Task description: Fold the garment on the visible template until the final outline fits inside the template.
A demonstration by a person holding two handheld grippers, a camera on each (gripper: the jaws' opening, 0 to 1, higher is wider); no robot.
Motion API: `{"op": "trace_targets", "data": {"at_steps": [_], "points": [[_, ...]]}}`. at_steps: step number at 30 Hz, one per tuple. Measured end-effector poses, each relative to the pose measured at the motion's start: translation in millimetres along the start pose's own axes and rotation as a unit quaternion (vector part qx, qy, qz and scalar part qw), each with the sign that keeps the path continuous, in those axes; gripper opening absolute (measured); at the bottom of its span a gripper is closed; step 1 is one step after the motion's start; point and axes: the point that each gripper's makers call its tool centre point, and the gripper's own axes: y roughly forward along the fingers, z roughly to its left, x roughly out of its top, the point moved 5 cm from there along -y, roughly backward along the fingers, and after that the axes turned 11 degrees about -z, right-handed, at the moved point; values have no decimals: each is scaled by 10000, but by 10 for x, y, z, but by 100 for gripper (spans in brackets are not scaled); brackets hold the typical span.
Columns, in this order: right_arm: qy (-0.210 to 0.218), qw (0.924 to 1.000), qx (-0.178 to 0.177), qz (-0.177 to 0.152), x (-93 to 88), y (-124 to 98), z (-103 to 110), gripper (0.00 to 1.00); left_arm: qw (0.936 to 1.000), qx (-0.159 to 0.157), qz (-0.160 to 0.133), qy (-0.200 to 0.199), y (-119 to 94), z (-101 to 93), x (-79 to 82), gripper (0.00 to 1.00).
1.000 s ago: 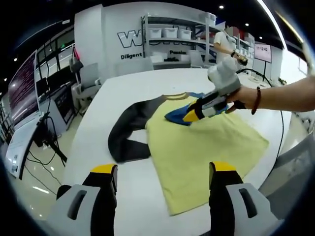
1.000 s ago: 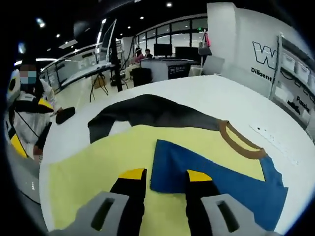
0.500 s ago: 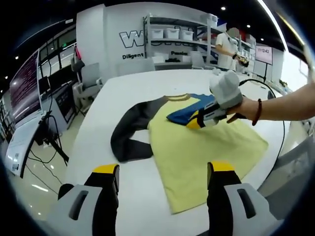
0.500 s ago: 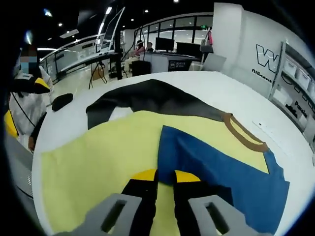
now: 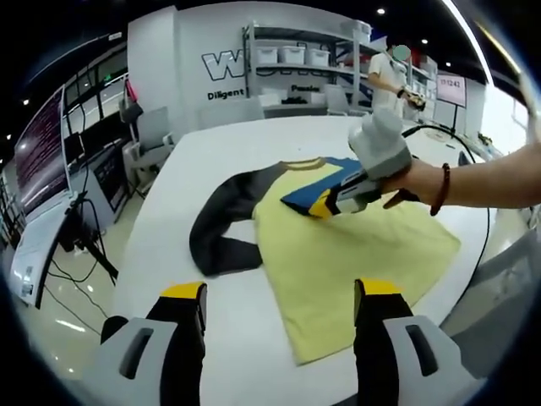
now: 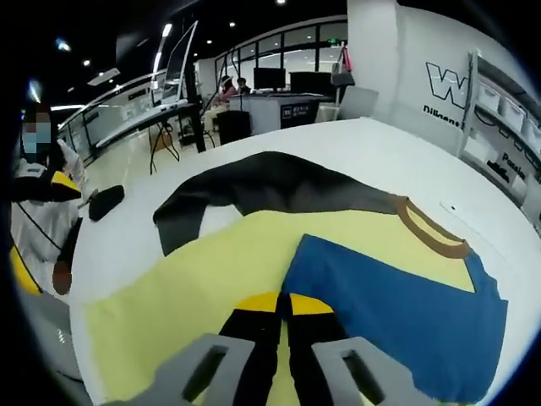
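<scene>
A yellow shirt [image 5: 355, 254] with a brown collar [image 5: 304, 165] lies flat on the white table [image 5: 228, 330]. Its dark grey sleeve [image 5: 220, 220] is bent to the left, and its blue sleeve [image 5: 304, 193] is folded over the chest. My right gripper [image 5: 321, 205], held in a hand, is shut on the blue sleeve's edge. In the right gripper view the right gripper [image 6: 283, 303] has its jaws together at the corner of the blue sleeve [image 6: 406, 304], over the yellow shirt [image 6: 211, 279]. My left gripper [image 5: 279, 292] hovers open above the near table edge, short of the shirt.
Shelves with white bins [image 5: 292, 55] and a standing person [image 5: 389, 76] are behind the table. A cable [image 5: 482, 228] runs along the table's right side. In the right gripper view a small black object [image 6: 106, 201] lies near the table edge, beside a person [image 6: 38, 194].
The right gripper's jaws went from open to shut on the blue sleeve's edge. The left gripper has stayed open and nearly still.
</scene>
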Motion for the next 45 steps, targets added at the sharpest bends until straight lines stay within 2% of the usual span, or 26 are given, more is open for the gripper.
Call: {"op": "trace_targets", "data": {"at_steps": [6,14,16,18,20,25,27,31,34,37,38,40,41,42,44,45], "points": [[338,9992,-187,110,5,52,22,0,10000,15,44,15,-13,28,-21,70],[591,9982,-93,105,-27,89,63,0,9999,57,104,29,16,71,-40,69],[658,9978,-54,-3,2,70,73,9,9998,123,159,49,35,111,-54,69],[785,9965,-80,-285,82,35,66,23,9996,199,173,53,54,161,-59,69],[826,9958,-113,-373,117,0,50,31,9994,259,208,43,72,215,-57,69],[775,9945,-193,-684,221,-209,-49,39,9983,517,178,-194,142,401,-40,67],[788,9937,-251,-758,230,-279,-93,40,9973,635,255,-252,200,492,-57,66],[846,9913,-561,-837,185,-482,-315,42,9962,789,255,-263,272,599,-53,65],[792,9897,-863,-826,123,-629,-536,44,9962,792,233,-272,273,604,-34,66],[996,9844,-1223,-782,5,-792,-822,45,9966,734,245,-265,271,571,-38,68],[998,9840,-1262,-771,-12,-813,-859,46,9967,725,245,-260,271,566,-39,68],[1043,9796,-1586,-659,-114,-927,-1060,47,9972,666,248,-237,265,529,-36,69],[1061,9786,-1630,-670,-130,-944,-1100,47,9972,660,246,-238,265,524,-35,70],[1236,9739,-1814,-575,-208,-1018,-1233,47,9973,651,240,-243,264,515,-35,71],[1339,9702,-1921,-630,-251,-1074,-1349,48,9975,601,260,-274,271,492,-38,71],[1582,9627,-2126,-555,-328,-1148,-1456,48,9975,597,253,-277,274,489,-34,72]]}}
